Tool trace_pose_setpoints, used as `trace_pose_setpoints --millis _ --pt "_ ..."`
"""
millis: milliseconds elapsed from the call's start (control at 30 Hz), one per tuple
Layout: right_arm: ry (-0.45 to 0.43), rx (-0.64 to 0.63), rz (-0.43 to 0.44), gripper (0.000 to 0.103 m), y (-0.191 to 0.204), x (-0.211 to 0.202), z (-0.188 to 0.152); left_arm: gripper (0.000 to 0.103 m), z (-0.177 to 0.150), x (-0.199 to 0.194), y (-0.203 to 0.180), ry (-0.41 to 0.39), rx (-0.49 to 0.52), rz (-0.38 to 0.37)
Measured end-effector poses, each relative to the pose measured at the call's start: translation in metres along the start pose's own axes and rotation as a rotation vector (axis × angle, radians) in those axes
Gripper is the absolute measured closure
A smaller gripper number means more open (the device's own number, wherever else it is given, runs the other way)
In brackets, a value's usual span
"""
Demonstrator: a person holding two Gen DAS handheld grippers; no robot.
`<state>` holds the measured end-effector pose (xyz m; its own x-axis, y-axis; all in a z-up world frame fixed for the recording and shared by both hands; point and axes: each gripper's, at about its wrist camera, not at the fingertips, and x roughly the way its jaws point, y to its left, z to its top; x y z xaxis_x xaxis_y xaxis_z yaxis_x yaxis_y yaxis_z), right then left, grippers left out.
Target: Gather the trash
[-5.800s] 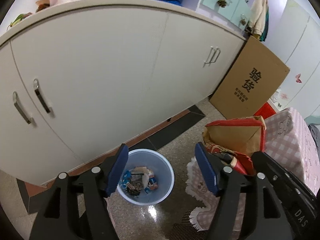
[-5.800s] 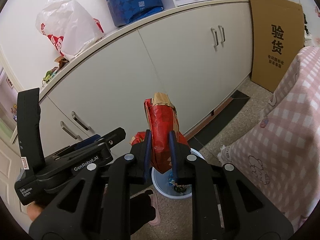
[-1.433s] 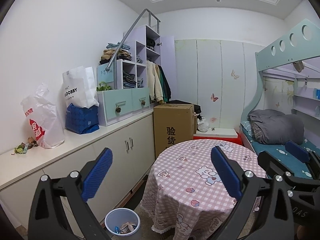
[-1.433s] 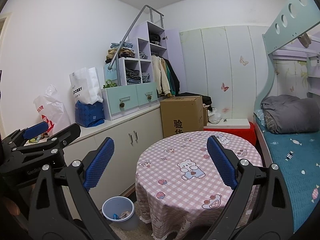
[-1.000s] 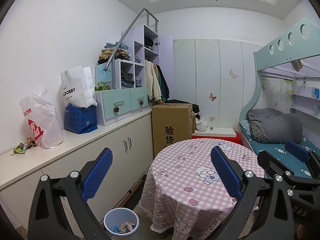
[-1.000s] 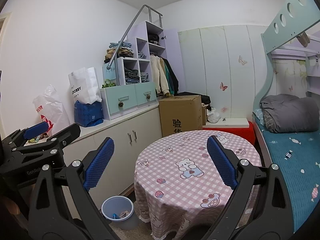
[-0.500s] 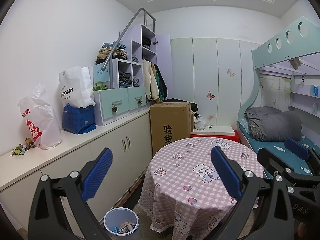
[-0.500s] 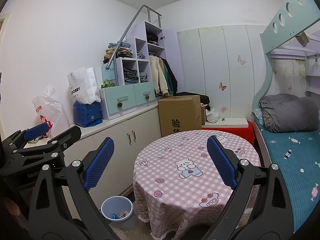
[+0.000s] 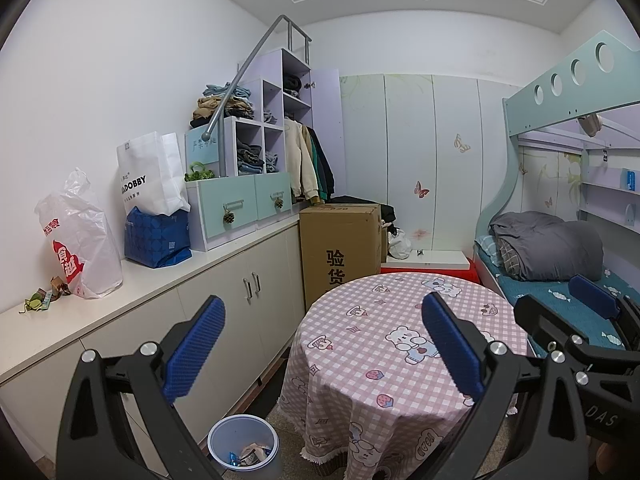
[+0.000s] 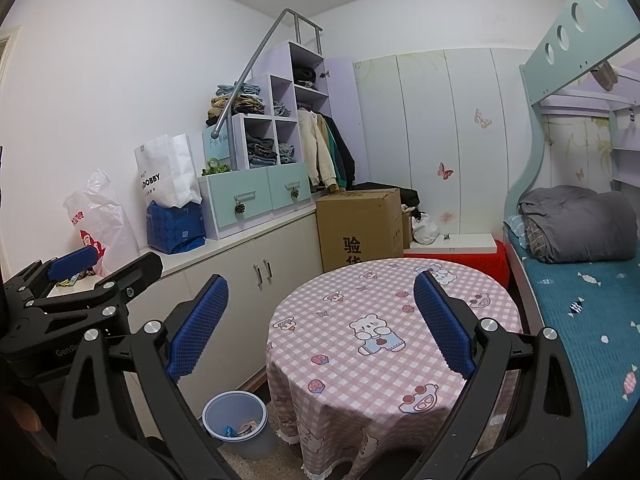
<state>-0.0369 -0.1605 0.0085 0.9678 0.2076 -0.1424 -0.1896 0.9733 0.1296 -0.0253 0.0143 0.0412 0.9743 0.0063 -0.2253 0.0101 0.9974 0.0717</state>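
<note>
I see ribbed blue rubbery pads [image 9: 195, 344] on matt black plastic gripper arms. At lower left, the bin [image 9: 242, 447] looks like smooth translucent plastic. The tablecloth [image 9: 372, 356] is soft checked cloth, the box [image 9: 340, 246] matt cardboard, and the cupboard doors [image 9: 224, 320] smooth.

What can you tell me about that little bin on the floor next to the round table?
The bin is a small round bucket of pale blue, slightly see-through plastic, standing upright and open, with no lid. It sits on the speckled floor between the white cabinets and the table's pink checked cloth, whose fringe hangs close beside it. Crumpled wrappers, some blue, lie at the bottom; it is far from full.
</note>
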Motion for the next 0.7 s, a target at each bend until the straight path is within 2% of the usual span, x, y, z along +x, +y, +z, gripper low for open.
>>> trace_pose_setpoints --millis 700 --pt "0.001 0.001 0.001 0.011 0.0003 -0.0002 -0.0005 0.006 -0.0007 0.0003 0.0006 -0.001 0.001 0.000"
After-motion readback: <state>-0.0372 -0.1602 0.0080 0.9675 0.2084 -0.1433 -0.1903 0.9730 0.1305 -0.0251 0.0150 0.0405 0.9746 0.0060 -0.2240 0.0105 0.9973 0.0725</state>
